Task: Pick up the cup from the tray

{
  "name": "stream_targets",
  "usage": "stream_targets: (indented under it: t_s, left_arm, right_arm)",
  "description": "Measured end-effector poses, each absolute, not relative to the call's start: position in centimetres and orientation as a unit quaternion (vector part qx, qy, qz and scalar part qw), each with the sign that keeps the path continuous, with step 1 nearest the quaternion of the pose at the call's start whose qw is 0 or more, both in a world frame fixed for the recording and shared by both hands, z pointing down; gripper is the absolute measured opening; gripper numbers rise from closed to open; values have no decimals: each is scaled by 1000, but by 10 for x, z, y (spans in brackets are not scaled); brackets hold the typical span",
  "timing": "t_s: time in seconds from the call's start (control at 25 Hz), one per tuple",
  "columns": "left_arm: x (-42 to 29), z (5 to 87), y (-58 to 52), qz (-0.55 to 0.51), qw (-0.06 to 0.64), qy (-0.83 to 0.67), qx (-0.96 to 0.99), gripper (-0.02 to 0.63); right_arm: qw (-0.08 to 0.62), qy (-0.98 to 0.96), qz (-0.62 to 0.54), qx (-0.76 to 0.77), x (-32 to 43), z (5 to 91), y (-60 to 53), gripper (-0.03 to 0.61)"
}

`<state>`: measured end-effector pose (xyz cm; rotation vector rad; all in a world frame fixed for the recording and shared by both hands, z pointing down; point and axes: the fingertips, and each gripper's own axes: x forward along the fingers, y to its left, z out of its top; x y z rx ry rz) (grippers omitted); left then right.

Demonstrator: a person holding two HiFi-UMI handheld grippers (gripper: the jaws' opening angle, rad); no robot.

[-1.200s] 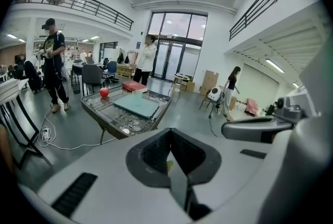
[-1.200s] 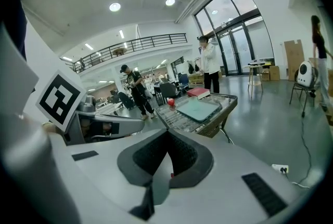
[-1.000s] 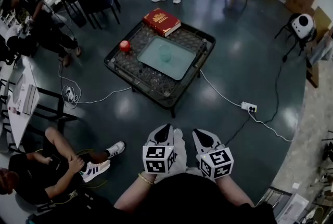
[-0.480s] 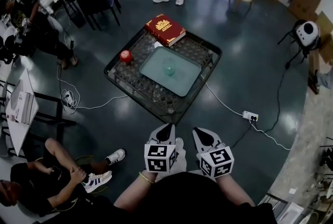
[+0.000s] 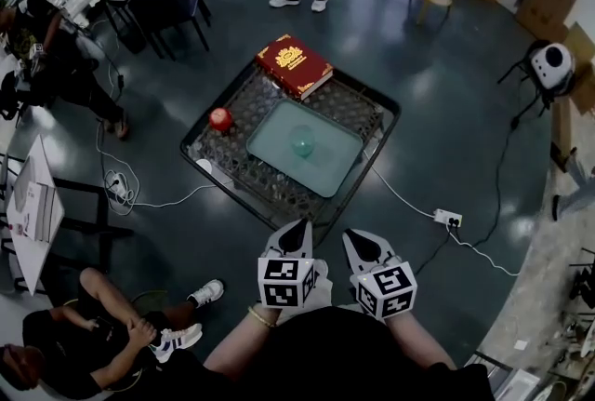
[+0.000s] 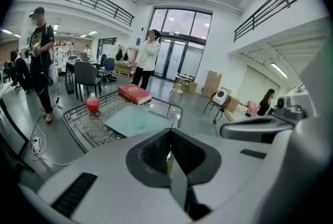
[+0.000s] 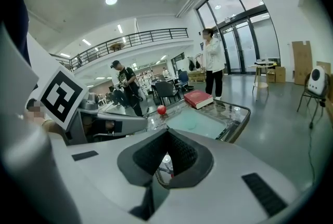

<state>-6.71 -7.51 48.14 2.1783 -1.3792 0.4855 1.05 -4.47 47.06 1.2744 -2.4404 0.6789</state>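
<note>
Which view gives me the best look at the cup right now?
Head view: it looks down on the cup, which stands alone in the middle of the tray with nothing in front of it. The left gripper view shows it small and side-on. In the right gripper view it is only a faint shape on the tray.

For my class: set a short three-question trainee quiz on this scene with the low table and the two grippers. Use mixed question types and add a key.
1. True or false: the translucent green cup stands on the pale green tray.
2. What lies at the far corner of the black wire-top table? A) red hardback book B) kettle C) shoe
3. Fill in: the left gripper and right gripper both have their jaws ____.
Key: 1 true; 2 A; 3 shut.
</note>
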Motion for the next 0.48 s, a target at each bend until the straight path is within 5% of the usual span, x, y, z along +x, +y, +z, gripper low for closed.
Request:
stream_targets:
  t_s: [0.48]
  left_arm:
    - [-77, 491, -127, 182, 259, -504, 804, 9]
  right_arm:
    - [159, -848, 252, 438, 0, 481, -99, 2]
